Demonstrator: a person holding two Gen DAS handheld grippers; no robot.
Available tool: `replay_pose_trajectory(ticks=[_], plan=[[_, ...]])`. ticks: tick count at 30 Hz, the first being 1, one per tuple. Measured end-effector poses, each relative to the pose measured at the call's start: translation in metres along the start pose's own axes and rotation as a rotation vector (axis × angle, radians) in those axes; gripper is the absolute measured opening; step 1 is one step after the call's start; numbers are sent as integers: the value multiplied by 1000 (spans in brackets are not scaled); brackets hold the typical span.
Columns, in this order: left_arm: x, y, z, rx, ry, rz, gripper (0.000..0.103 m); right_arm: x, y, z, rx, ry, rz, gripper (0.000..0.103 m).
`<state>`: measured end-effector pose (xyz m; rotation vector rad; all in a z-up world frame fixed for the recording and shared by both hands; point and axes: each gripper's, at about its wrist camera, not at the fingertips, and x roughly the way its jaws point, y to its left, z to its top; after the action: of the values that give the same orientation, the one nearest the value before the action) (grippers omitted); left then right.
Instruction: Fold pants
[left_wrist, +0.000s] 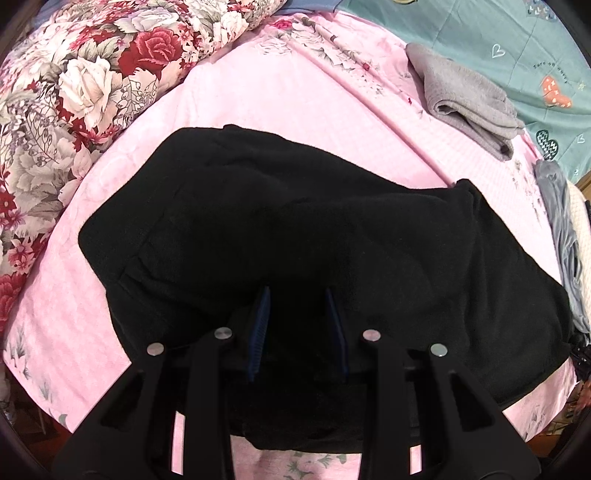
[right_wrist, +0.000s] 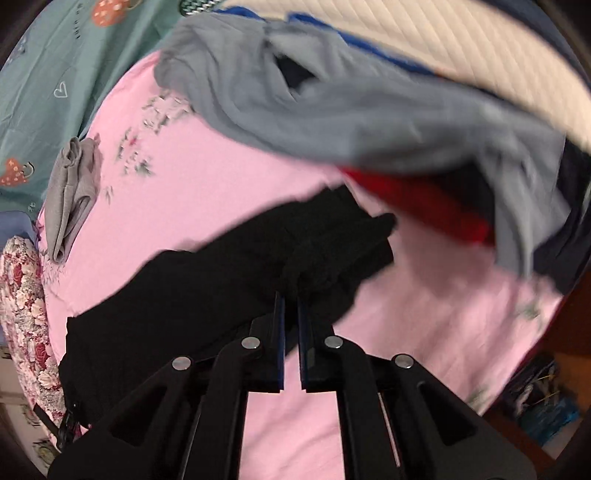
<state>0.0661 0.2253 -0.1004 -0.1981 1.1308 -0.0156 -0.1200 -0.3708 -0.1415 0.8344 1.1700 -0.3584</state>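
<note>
The left gripper (left_wrist: 298, 295) is wide open over the black pants (left_wrist: 295, 229), while the right gripper (right_wrist: 290, 299) pinches their bunched end.

pants (left_wrist: 295, 229) on bed sheet (left_wrist: 280, 96), folded towel (left_wrist: 465, 99) behind

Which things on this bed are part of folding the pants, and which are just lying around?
In the job: black pants; left gripper, jaws open over them; right gripper, jaws nearly closed at the fabric's edge.

Lying about: folded grey towel; grey garment pile; red cloth; floral quilt.
</note>
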Motion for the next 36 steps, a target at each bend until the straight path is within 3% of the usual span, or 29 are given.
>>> replay_pose_trajectory(ticks=[2,4,6,12,15,20,23,24,25,26,30,33,35,36], plan=[[0,-3,1,6,8,20,32,7,-17,-5,13,-8,70,12],[0,-6,0,11,6,38,32,-9,-24,-7,17,-31,98,35],[0,-8,-1,13,-1,47,32,-26,-31,-10,12,-86,81,43],[1,-9,-1,13,3,56,32,-26,-32,24,-21,-93,72,43],[2,-9,1,14,12,60,32,-10,-15,55,-164,-16,64,43],[5,-12,3,-4,13,93,32,21,5,81,-354,109,-27,43],[6,-17,4,-8,12,134,33,34,9,82,-397,154,3,43],[7,-19,4,-7,13,146,33,34,9,81,-397,140,10,40],[7,-19,4,-9,14,150,33,32,11,78,-414,115,8,20],[6,-18,5,-21,17,147,33,28,14,75,-433,86,-18,10],[6,-14,6,-45,22,133,33,6,17,72,-369,-65,-107,8],[7,-17,5,-25,24,151,33,20,15,73,-362,-57,-135,8],[4,-18,4,-30,25,151,33,34,13,69,-358,-33,-171,12],[-1,-18,4,-41,22,134,35,31,15,68,-362,-46,-206,26]])
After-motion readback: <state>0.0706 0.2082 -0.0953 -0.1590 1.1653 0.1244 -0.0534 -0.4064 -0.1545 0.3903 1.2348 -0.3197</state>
